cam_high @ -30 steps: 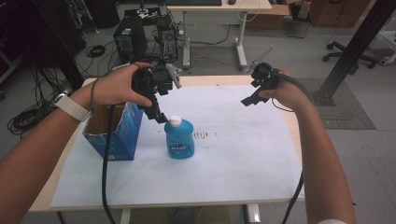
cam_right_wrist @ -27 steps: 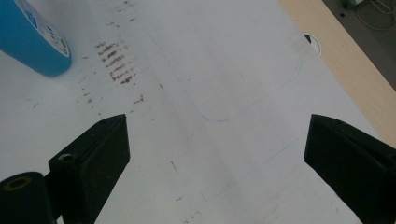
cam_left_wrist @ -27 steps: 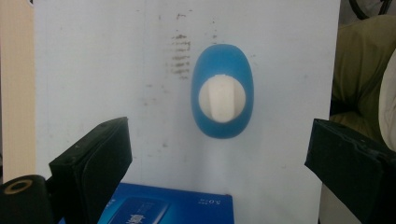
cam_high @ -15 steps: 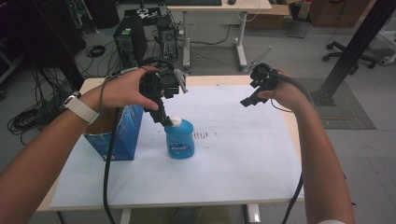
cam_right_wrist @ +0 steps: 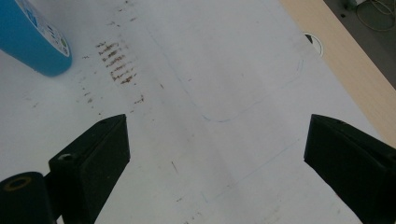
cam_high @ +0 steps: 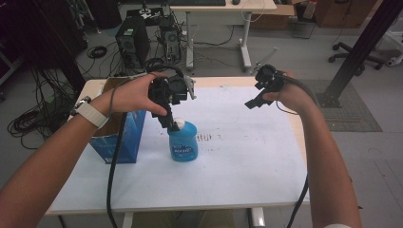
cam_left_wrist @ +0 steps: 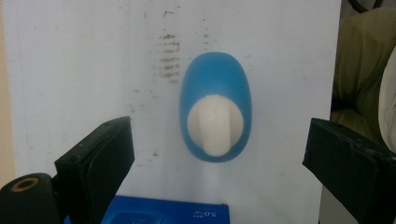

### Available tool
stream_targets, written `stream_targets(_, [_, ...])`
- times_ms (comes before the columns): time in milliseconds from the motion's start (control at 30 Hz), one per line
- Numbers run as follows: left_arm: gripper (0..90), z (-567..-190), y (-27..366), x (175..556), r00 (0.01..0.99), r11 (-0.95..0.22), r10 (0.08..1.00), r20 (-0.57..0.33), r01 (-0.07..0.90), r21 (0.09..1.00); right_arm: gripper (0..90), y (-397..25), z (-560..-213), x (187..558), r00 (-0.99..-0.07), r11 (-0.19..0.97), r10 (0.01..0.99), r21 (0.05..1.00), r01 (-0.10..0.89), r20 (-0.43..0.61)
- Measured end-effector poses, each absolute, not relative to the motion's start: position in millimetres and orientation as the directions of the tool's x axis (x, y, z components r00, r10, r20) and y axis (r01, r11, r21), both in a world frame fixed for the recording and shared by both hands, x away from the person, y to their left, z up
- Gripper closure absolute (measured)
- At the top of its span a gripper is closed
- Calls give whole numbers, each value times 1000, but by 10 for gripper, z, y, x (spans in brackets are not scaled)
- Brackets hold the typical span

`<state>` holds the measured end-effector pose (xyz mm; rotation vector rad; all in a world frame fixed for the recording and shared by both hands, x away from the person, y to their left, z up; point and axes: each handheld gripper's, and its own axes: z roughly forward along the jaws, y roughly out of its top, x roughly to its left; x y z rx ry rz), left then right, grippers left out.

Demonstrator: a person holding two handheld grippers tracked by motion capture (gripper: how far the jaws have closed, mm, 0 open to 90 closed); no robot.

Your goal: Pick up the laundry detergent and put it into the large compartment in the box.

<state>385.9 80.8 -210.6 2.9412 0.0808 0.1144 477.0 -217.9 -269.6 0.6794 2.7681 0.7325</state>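
A blue soap bottle point(cam_high: 183, 145) with a white cap point(cam_high: 178, 124) stands upright on the white sheet left of the table's middle. My left gripper point(cam_high: 173, 121) hangs straight above it, pointing down, one black jaw beside the cap. In the left gripper view the bottle point(cam_left_wrist: 215, 77) shows from above, its cap point(cam_left_wrist: 215, 126) between wide-apart jaws; the left gripper point(cam_left_wrist: 218, 140) is open and touches nothing. My right gripper point(cam_high: 255, 100) is held above the table's far right, open. In the right gripper view that gripper point(cam_right_wrist: 217, 140) looks down on bare sheet, with the bottle point(cam_right_wrist: 28, 42) at the top left.
A blue box point(cam_high: 121, 137) with an open cardboard top stands just left of the bottle, near the table's left edge; its top point(cam_left_wrist: 168, 213) also shows under my left jaws. Brown scuff marks point(cam_high: 204, 137) lie right of the bottle. Behind the table point(cam_high: 223, 81) are a computer tower point(cam_high: 133, 42) and cables.
My left gripper has moved right and down from beside the box to over the bottle's cap. The right gripper has hardly moved.
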Motion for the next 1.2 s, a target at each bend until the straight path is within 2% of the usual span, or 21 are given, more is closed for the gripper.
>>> stream_targets(1200, [83, -2346, 737, 3921, 996, -977, 76, 51, 64, 201, 70, -2215, -2728, 4765, -874, 767, 482, 514, 384, -67])
